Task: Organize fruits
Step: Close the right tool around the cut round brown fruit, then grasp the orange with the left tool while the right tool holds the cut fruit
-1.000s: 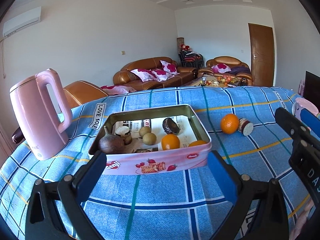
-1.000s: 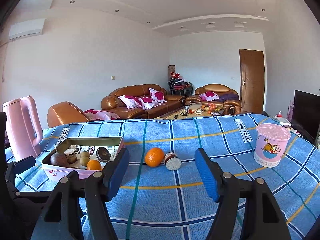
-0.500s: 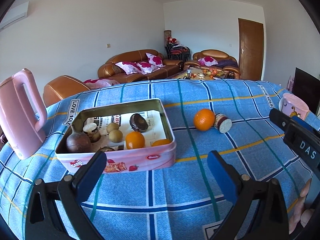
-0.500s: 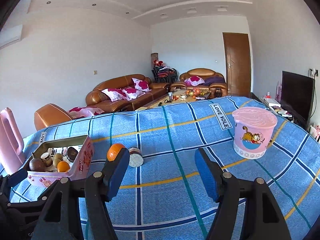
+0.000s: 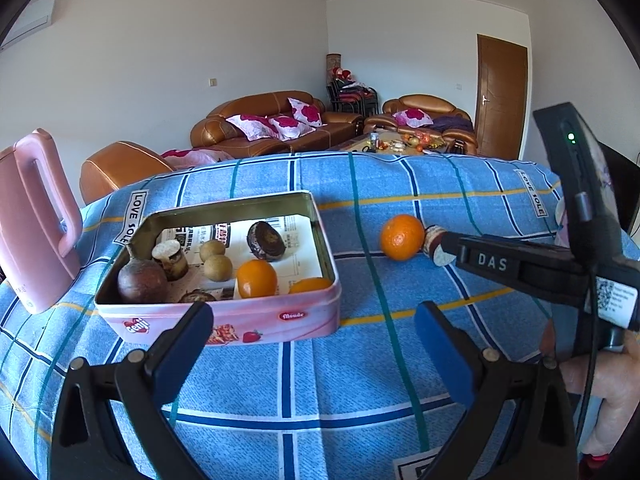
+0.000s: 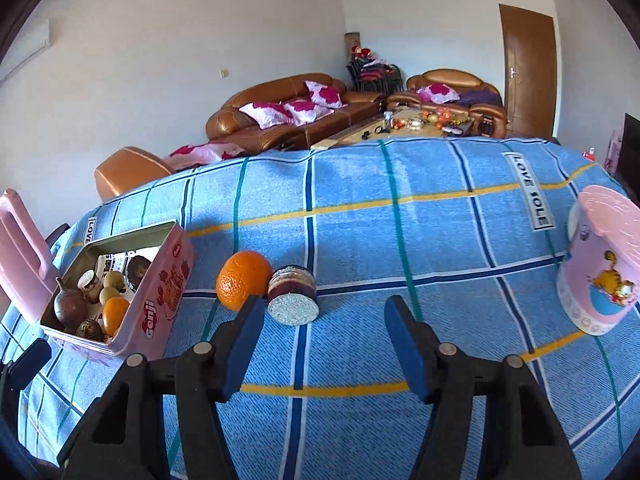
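A pink tin [image 5: 256,322] [image 6: 160,312] stands on the blue checked cloth and holds several fruits, oranges and brown ones among them. An orange [image 5: 401,237] [image 6: 243,279] lies to its right, touching a cut brown fruit piece [image 6: 293,301] [image 5: 434,241]. My right gripper [image 6: 325,336] hovers just short of that piece; its jaws are closing with nothing between them. In the left wrist view its black body [image 5: 520,266] reaches in from the right. My left gripper [image 5: 312,350] is open and empty in front of the tin.
A pink kettle [image 5: 34,224] [image 6: 20,256] stands left of the tin. A pink lidded cup [image 6: 600,260] sits at the right of the table. A hand [image 5: 604,396] holds the right gripper's handle. Sofas and a coffee table lie beyond the table's far edge.
My right gripper has swung down and toward the orange and the cut piece, and its jaws have narrowed. The left gripper shifted a little, so the tin sits more to its left.
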Demonstrator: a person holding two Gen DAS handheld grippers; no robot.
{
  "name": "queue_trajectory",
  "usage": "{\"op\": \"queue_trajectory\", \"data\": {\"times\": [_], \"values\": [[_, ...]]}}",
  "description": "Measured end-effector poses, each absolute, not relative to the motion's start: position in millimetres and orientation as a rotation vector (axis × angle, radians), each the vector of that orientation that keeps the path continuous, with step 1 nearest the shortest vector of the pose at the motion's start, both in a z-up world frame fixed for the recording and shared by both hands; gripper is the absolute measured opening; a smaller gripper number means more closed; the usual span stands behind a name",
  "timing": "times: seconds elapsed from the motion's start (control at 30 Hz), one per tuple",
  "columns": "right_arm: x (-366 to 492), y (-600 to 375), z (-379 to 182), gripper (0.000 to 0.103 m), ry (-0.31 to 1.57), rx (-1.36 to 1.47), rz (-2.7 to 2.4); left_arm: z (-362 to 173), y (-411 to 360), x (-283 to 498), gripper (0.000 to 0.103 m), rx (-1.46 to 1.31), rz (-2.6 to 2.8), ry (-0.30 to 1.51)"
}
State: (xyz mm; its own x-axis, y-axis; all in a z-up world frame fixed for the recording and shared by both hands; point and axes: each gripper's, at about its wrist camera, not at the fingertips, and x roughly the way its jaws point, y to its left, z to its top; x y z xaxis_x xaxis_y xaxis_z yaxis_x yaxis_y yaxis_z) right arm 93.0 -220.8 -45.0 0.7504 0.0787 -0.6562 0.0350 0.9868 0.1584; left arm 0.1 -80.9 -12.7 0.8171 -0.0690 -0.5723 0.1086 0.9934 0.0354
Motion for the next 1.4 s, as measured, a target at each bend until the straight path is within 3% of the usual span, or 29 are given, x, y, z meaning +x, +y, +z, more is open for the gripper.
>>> {"op": "queue_trajectory", "data": {"times": [0.07,0.57,1.03,1.4], "values": [[105.5,-218.0,-51.0,0.045,0.764,0.177,0.044,-13.5,-79.8,1.9,0.102,0.066,-0.084,0.614],[138.4,-207.2,-63.5,0.041,0.845,0.21,0.088,-15.1,-86.0,6.3,0.102,0.087,-0.094,0.629],[111.6,-250.9,-51.4,0.04,0.754,0.245,0.0,-9.2,-124.0,21.6,0.102,0.131,-0.104,0.611],[117.6,-276.2,-48.3,0.04,0.746,0.265,-0.08,-9.2,-162.7,49.5,0.087,0.159,-0.148,0.635]]}}
